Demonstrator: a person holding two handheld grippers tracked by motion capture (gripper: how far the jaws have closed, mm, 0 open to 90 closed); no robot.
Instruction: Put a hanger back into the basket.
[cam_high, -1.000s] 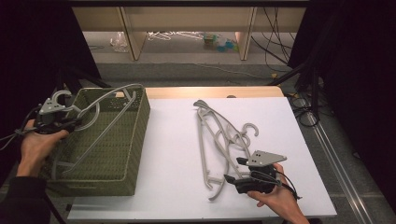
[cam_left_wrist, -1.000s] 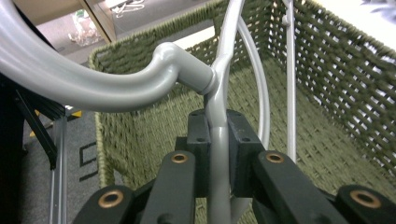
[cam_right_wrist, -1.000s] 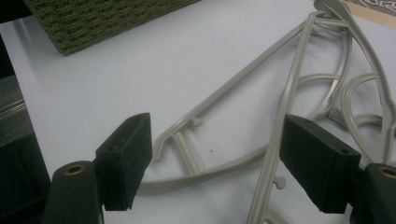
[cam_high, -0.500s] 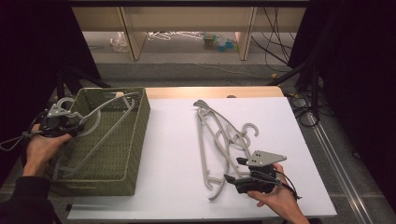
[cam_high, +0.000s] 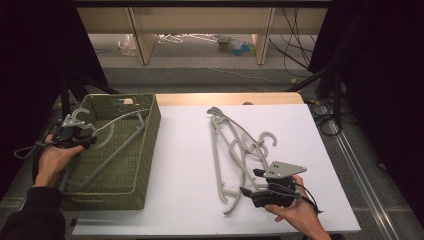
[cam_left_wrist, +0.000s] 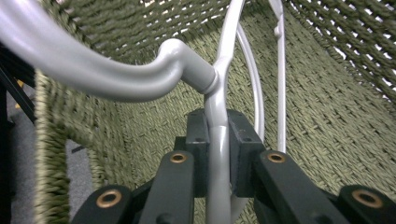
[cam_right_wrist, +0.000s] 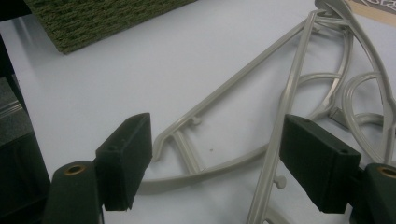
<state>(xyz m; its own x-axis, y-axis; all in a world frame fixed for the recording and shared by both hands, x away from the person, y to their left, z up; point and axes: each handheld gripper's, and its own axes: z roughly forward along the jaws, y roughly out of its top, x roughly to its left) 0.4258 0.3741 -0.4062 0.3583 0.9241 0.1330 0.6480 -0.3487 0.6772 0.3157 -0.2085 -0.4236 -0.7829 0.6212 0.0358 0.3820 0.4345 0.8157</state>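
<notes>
Gripping a grey hanger (cam_high: 107, 131) by the neck just under its hook, my left gripper (cam_high: 70, 134) sits over the near-left rim of the woven green basket (cam_high: 145, 150), at about nine o'clock on the table, with my left hand (cam_high: 52, 160) wrapped around its body and the forearm coming up from seven o'clock. In the left gripper view my pads (cam_left_wrist: 198, 140) are clenched on the hanger's (cam_left_wrist: 217, 121) thin stem, the hook curving off toward ten o'clock and the hanger's arms running down into the basket (cam_left_wrist: 327, 116), whose woven walls crowd close on both sides. My right gripper (cam_high: 250, 182) rests low at about five o'clock, my right hand (cam_high: 295, 210) behind it, jaws released and spread wide. In the right gripper view they straddle the ends of the pile of pale hangers (cam_right_wrist: 299, 93) lying on the white table (cam_right_wrist: 140, 70), touching none of them as far as I can tell. In the high view the pile (cam_high: 235, 150) reaches from the table's middle toward twelve o'clock; bare white surface lies open between it and the basket. The hanger's lower arm is hard to follow against the weave, and how many hangers are tangled in the pile I cannot tell.
</notes>
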